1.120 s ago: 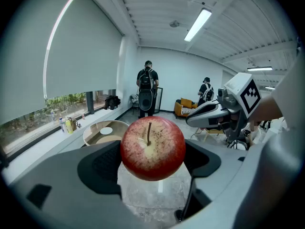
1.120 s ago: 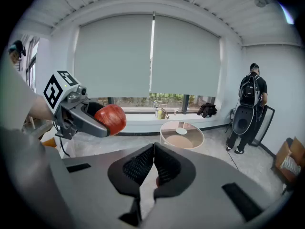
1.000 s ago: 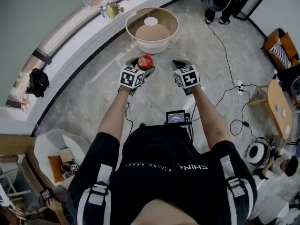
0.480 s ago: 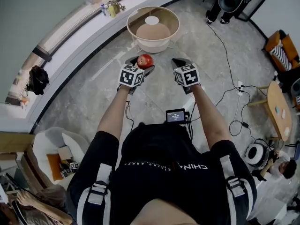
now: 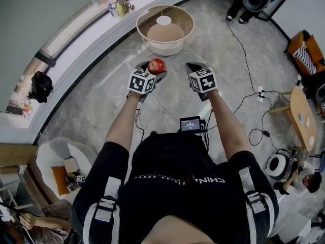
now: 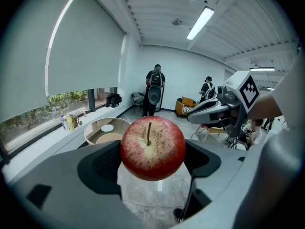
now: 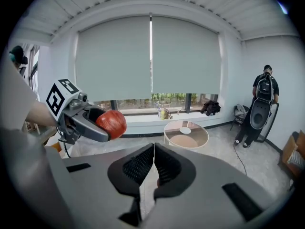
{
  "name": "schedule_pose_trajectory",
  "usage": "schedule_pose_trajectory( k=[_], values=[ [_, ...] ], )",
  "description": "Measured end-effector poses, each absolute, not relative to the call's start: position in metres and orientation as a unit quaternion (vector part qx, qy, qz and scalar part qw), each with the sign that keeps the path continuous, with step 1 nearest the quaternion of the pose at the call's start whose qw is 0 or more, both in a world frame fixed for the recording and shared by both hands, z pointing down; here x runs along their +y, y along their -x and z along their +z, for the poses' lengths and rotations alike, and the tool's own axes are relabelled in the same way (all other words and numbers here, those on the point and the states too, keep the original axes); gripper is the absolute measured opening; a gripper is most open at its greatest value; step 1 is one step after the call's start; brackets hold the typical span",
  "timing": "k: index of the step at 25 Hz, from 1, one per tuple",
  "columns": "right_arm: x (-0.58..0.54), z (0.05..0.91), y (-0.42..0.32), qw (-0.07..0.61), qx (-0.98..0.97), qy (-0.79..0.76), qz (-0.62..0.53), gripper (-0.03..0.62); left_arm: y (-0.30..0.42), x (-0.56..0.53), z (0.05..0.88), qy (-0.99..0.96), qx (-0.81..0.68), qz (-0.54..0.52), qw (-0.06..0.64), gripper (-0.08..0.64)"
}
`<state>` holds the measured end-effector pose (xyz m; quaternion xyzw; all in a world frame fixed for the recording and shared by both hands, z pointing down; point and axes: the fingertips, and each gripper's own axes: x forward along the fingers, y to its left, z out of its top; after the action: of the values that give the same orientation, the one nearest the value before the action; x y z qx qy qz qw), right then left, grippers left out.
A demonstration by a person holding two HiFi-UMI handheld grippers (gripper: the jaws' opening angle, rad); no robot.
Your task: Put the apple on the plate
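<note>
A red apple (image 5: 157,65) is held in the air, with my left gripper (image 5: 153,69) shut on it. In the left gripper view the apple (image 6: 153,148) fills the gap between the black pads, stem up. My right gripper (image 5: 193,67) hangs beside it at the same height, shut and with nothing in it (image 7: 153,168). It also sees the apple (image 7: 111,124) off to its left. A small white plate (image 5: 163,20) lies on the round glass-topped table (image 5: 189,24) just ahead of both grippers.
A long white window ledge (image 5: 76,44) with bottles (image 5: 118,9) curves along the left. A person (image 5: 248,1) with a big black backpack stands far right. Cables (image 5: 249,70) trail over the grey floor, near a wooden table (image 5: 302,118) and an orange chair (image 5: 303,50).
Both grippers stay nearly where they were, the apple still held. The round table sits slightly further up in the head view. The person at the far right has shifted a little.
</note>
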<state>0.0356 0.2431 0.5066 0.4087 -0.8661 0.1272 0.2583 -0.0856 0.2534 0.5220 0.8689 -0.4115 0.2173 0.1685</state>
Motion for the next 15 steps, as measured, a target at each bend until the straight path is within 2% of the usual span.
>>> schedule_pose_trajectory(
  k=[15],
  values=[
    [0.236, 0.518, -0.059, 0.26, -0.87, -0.397, 0.136, 0.032, 0.064, 0.244, 0.53, -0.864, -0.419, 0.223, 0.168, 0.414]
  ],
)
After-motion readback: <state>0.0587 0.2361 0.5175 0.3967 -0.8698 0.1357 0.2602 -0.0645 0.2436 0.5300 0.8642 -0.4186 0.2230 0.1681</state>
